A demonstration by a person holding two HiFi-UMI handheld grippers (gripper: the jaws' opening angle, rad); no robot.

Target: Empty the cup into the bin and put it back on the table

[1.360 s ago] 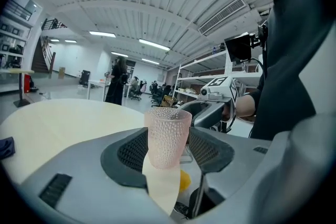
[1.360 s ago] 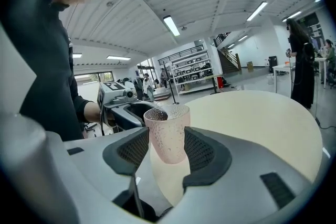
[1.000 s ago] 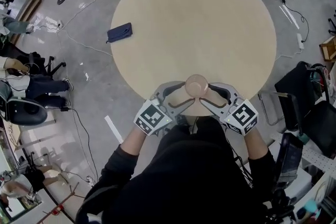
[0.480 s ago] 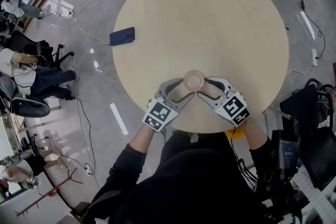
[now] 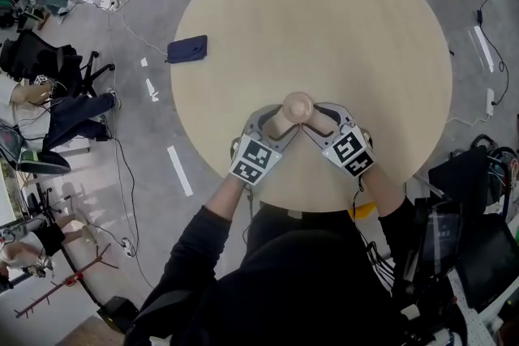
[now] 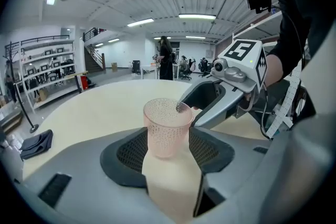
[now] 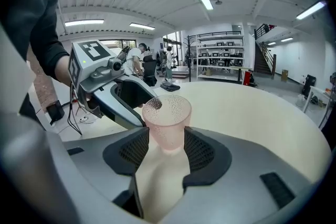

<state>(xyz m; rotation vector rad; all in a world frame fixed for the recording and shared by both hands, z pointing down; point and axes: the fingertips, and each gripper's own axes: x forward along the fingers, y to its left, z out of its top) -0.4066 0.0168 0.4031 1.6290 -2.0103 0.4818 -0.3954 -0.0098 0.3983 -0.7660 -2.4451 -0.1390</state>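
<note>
A translucent pink dimpled cup [image 5: 297,104] stands upright over the near part of the round beige table [image 5: 324,12]; I see nothing inside it. My left gripper [image 5: 280,122] comes at it from the near left and my right gripper [image 5: 315,120] from the near right. In the left gripper view the cup [image 6: 167,126] sits between the left gripper [image 6: 168,140] pads, which press its sides. The right gripper view shows the same cup [image 7: 166,120] held between the right gripper [image 7: 165,140] pads. Each gripper's fingertip touches the rim in the other's view. No bin is in view.
A dark blue pouch [image 5: 186,49] lies on the grey floor left of the table, also seen in the left gripper view [image 6: 37,143]. Cables, chairs and bags ring the table. A person [image 6: 166,57] stands far off in the hall.
Both grippers have carried the cup from the table's near edge further in over the tabletop. They stay closed around it.
</note>
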